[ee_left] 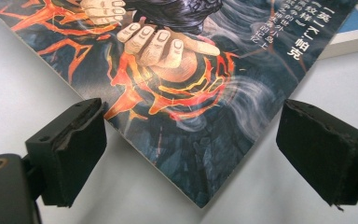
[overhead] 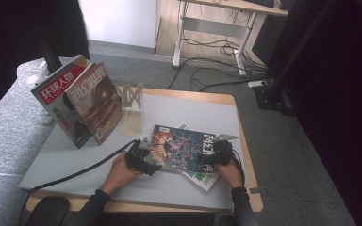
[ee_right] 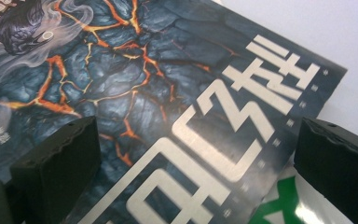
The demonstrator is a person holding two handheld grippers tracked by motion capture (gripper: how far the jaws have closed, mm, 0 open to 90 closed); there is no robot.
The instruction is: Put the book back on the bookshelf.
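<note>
A dark fantasy-art magazine (overhead: 181, 146) lies flat near the front of the white mat, on top of a green-and-white magazine (overhead: 202, 180). My left gripper (overhead: 146, 153) hovers at its left corner. In the left gripper view the magazine's corner (ee_left: 182, 84) points between the wide-apart jaws, and the pads (ee_left: 77, 133) touch nothing, so the left gripper (ee_left: 196, 135) is open. My right gripper (overhead: 215, 153) is at the magazine's right end. It stands open (ee_right: 203, 154) over the silver title lettering (ee_right: 144, 79), with the green-and-white magazine (ee_right: 284, 205) showing at the lower right.
Two magazines stand upright and lean at the back left, one red-topped (overhead: 59, 92) and one brownish (overhead: 96, 101). A clear acrylic stand (overhead: 132, 106) sits beside them. The left gripper's black cable (overhead: 75, 174) trails over the mat (overhead: 193, 110) to the front edge.
</note>
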